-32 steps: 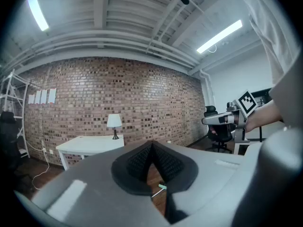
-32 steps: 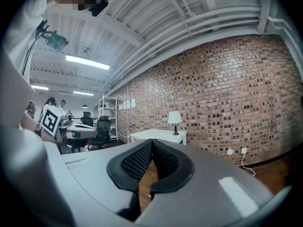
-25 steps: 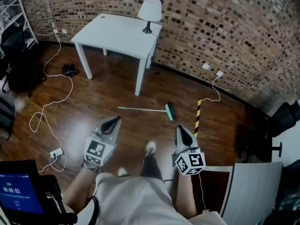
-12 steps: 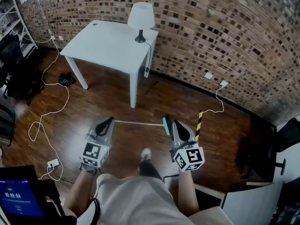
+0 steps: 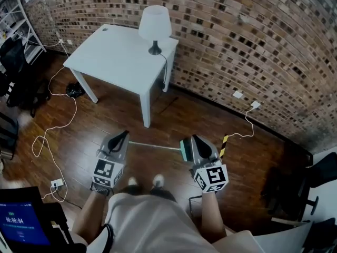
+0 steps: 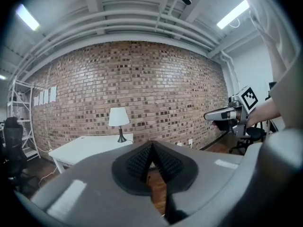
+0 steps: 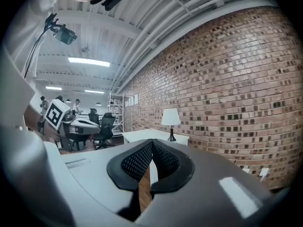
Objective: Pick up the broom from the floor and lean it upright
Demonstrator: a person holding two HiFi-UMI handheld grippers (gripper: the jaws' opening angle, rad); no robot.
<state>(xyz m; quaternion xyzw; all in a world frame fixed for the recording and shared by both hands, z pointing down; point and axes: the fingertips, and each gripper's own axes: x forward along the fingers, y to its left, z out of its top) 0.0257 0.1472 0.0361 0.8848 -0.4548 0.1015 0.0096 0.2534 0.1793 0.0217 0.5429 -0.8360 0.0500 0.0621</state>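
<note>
The broom lies flat on the wooden floor in the head view, its thin pale handle (image 5: 155, 146) running left to right and its teal head (image 5: 184, 149) at the right end. My left gripper (image 5: 122, 135) hovers just left of the handle's free end, jaws shut and empty. My right gripper (image 5: 195, 139) is held over the floor beside the broom head, partly hiding it, and is also shut with nothing in it. In the left gripper view the left gripper (image 6: 151, 145) points nearly level at the brick wall. The right gripper (image 7: 152, 143) does the same in its own view. Neither gripper view shows the broom.
A white table (image 5: 118, 57) with a white lamp (image 5: 155, 24) stands against the brick wall (image 5: 253, 41) ahead. A yellow-black striped bar (image 5: 224, 144) lies right of the broom. White cables (image 5: 45, 136) and a power strip (image 5: 55, 183) lie left. The person's feet (image 5: 145, 182) are behind the broom.
The person has walked toward the wall. Both grippers moved forward with them, and the broom now lies right at the gripper tips instead of well ahead.
</note>
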